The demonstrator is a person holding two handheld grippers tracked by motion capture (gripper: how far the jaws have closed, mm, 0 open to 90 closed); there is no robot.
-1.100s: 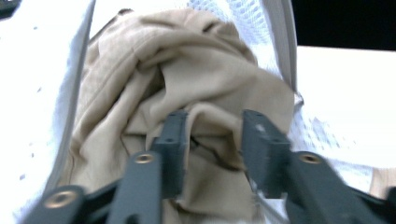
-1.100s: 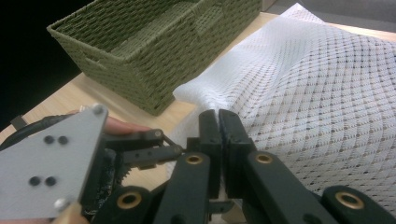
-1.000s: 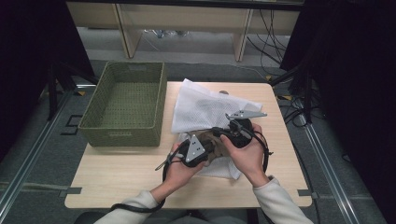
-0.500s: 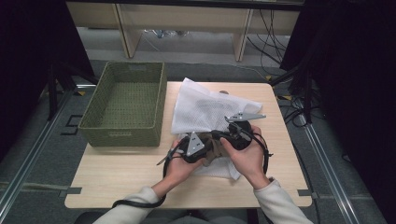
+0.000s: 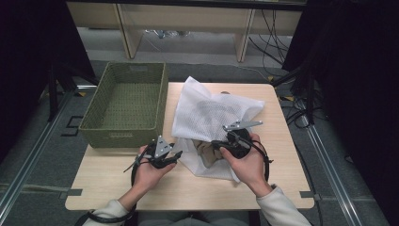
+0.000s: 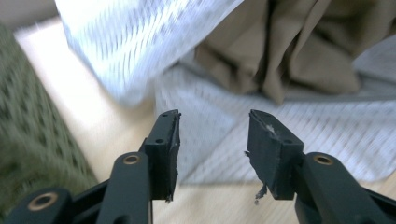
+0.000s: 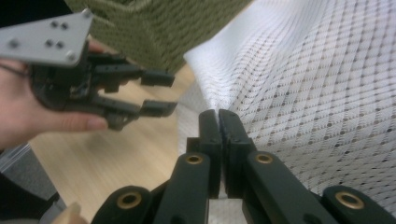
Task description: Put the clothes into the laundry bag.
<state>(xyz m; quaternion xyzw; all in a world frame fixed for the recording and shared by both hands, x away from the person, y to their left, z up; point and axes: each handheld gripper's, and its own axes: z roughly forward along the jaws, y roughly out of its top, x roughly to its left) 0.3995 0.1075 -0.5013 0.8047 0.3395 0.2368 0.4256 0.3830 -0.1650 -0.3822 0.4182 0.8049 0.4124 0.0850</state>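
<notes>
Taking the white mesh bag (image 5: 211, 117) as the landmark and reading from the left: the green woven basket (image 5: 127, 103) sits just beside the bag's left edge on the wooden table (image 5: 188, 188), with nothing visible inside it. Next comes the left gripper (image 5: 175, 154), at the bag's near-left corner. A second ago it was pressed in close to the right one over the bag's mouth; now it has drawn off to the left, and its jaws stand well apart with nothing between them. That looks like a release (or a re-grip about to be made), so the bag's opening is held from one side for the moment.

In the bag's mouth lies a tan cloth (image 5: 205, 153), partly inside the mesh. To its right, the right gripper (image 5: 214, 143) has its jaws pressed together on a fold of the mesh at the bag's near edge.

The high view cannot show either grip clearly. The left gripper view gives the bare gap between its pads (image 6: 163, 140) and the cloth (image 6: 299, 51) bunched just beyond. The right gripper view shows mesh (image 7: 322, 93) pinched at its tips, and the left gripper (image 7: 159, 93) open farther off.
</notes>
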